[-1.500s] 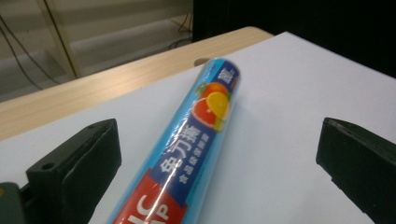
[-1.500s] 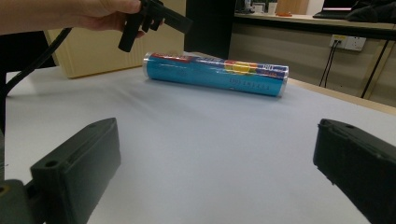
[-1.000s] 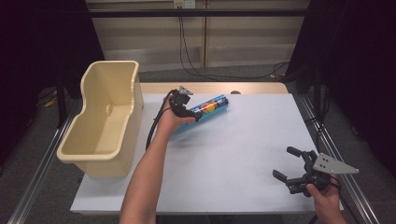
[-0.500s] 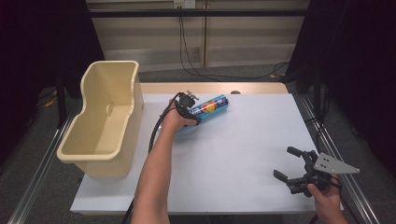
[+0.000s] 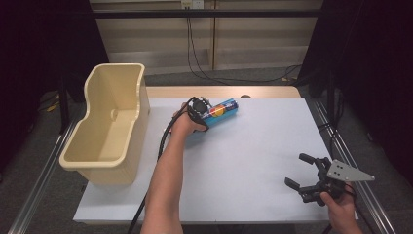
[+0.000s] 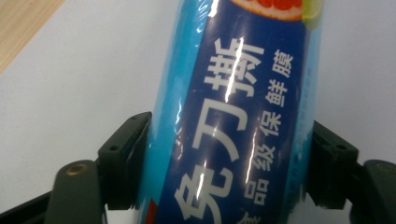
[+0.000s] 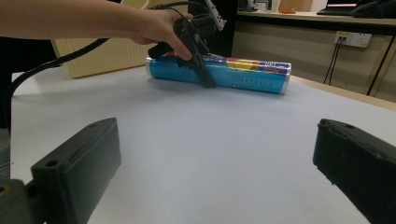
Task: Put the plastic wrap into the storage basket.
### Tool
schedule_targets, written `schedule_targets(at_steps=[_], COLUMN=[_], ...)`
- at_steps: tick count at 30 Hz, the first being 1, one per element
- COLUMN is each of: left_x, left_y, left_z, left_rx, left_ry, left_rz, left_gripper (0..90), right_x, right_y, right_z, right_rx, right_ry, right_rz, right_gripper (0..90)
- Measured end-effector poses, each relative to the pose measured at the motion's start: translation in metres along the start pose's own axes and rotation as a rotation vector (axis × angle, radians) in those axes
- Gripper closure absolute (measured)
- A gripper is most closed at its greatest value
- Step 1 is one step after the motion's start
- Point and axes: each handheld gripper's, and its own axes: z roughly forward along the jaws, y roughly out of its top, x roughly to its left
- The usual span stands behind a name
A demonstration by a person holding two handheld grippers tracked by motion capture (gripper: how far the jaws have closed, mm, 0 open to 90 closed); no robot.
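A blue cling-film roll [image 5: 225, 109] with a colourful label lies on its side at the back middle of the white table [image 5: 253, 156]. My left gripper [image 5: 204, 113] reaches over its left end, and both black jaws press against the roll's [image 6: 233, 116] sides. From the right gripper view, the roll [image 7: 243, 72] rests flat on the table with the left gripper [image 7: 198, 60] clamped across it. My right gripper [image 5: 295, 169] hovers near the front right corner with its jaws wide apart and nothing between them [image 7: 219, 158].
A tall cream plastic bin [image 5: 104, 161] stands along the table's left edge, close to the roll [image 7: 107, 56]. A wooden strip [image 5: 219, 91] borders the table's far side. Cables hang against the back wall.
My left hand has shifted slightly right, settling the jaws around the roll. The roll stays on the table. The right gripper has not moved.
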Motion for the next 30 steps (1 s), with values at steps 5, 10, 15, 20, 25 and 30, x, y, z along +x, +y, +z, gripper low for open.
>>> schedule_targets(at_steps=[5, 10, 15, 20, 25, 30], left_x=[-0.004, -0.011, -0.013, -0.011, -0.006, 0.0], left_y=[0.004, 0.011, 0.011, 0.012, 0.011, 0.007], left_z=[-0.002, -0.008, -0.017, -0.037, -0.06, -0.088], left_rx=[0.045, 0.134, 0.158, 0.153, 0.137, 0.142], left_ry=[0.008, -0.085, -0.114, -0.135, -0.141, -0.123], left_rz=[0.027, -0.1, -0.14, -0.197, -0.236, -0.286], left_gripper=[28.6, 30.4, 31.5, 31.7, 31.8, 31.8], right_x=[0.0, -0.001, -0.001, 0.0, 0.0, 0.0], right_y=[0.0, 0.0, 0.0, 0.0, 0.0, 0.0], right_z=[0.0, 0.0, 0.0, 0.0, 0.001, 0.001], right_rx=[-0.002, 0.002, 0.002, 0.002, 0.002, 0.004], right_ry=[0.003, 0.002, 0.001, 0.0, -0.002, -0.002], right_rz=[0.001, 0.002, 0.002, 0.002, 0.005, 0.001], right_gripper=[0.6, 0.6, 0.6, 0.6, 0.6, 0.6])
